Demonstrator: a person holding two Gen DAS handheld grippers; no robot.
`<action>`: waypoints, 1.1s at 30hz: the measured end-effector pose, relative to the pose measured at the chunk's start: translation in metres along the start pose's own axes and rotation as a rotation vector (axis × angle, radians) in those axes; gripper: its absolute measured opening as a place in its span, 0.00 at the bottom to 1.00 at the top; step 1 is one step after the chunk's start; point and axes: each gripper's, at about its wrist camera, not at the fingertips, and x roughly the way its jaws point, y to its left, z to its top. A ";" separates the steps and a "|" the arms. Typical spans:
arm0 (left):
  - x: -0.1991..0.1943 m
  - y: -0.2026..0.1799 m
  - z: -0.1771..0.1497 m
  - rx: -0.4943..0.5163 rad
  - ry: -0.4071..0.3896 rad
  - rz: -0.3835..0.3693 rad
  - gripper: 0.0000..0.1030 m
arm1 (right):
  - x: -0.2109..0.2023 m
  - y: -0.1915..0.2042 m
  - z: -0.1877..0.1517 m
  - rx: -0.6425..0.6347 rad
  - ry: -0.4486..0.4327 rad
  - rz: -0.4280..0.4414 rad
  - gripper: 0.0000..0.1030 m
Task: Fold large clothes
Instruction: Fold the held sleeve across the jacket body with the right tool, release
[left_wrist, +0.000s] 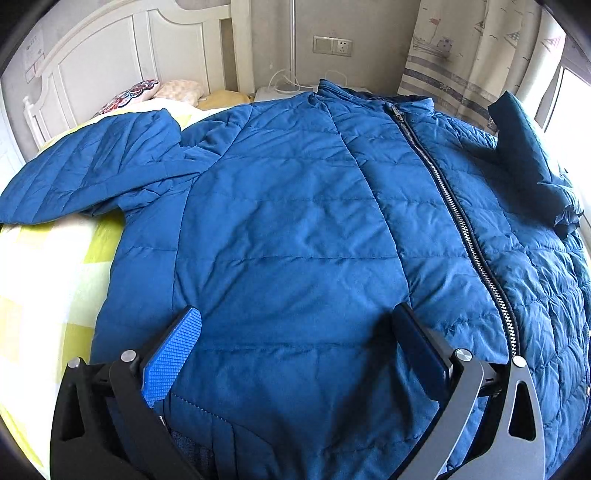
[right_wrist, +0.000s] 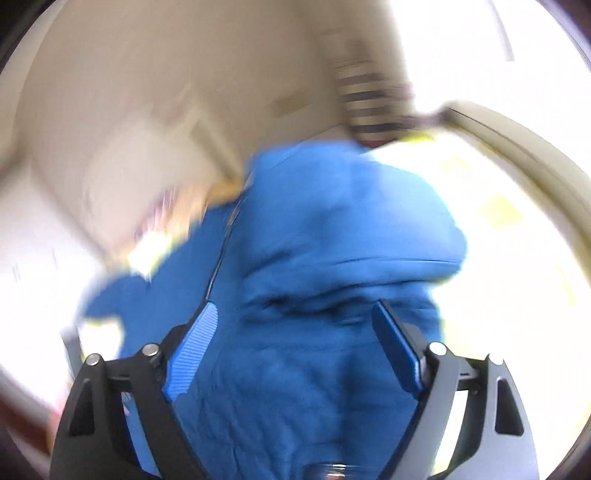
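The left hand-held gripper (left_wrist: 295, 328) stands with its jaws spread wide over the lower front of the blue quilted jacket (left_wrist: 295, 221); its blue ribbed pads (left_wrist: 171, 362) flank the fabric without pinching any of it, so it holds nothing. The jacket lies face up and zipped on the bed (left_wrist: 48, 266), which is covered in a yellow-and-white checked sheet. At the far left, one sleeve (left_wrist: 85, 170) stretches out flat across the sheet toward the white headboard (left_wrist: 122, 55), where patterned pillows (left_wrist: 129, 96) rest. The silver zipper (left_wrist: 454, 206) runs from the collar down toward the hem, right of the middle. Farther right, the other sleeve (left_wrist: 532, 155) is folded in over the jacket's chest. Behind it hangs a curtain (left_wrist: 461, 55) beside a bright window.

The right wrist view is heavily blurred. The right hand-held gripper (right_wrist: 295, 314) also shows wide-parted jaws, with jacket fabric (right_wrist: 332, 240) below and ahead of them but nothing clamped between the pads.
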 end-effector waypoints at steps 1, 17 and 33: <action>0.000 0.000 0.000 0.000 0.000 0.000 0.96 | 0.001 -0.020 0.006 0.075 -0.001 0.021 0.86; -0.003 0.002 0.000 -0.005 -0.011 -0.009 0.96 | 0.023 0.144 0.046 -0.404 -0.297 -0.164 0.28; -0.009 0.019 -0.002 -0.086 -0.044 -0.118 0.96 | 0.000 0.111 0.006 -0.541 -0.148 -0.268 0.77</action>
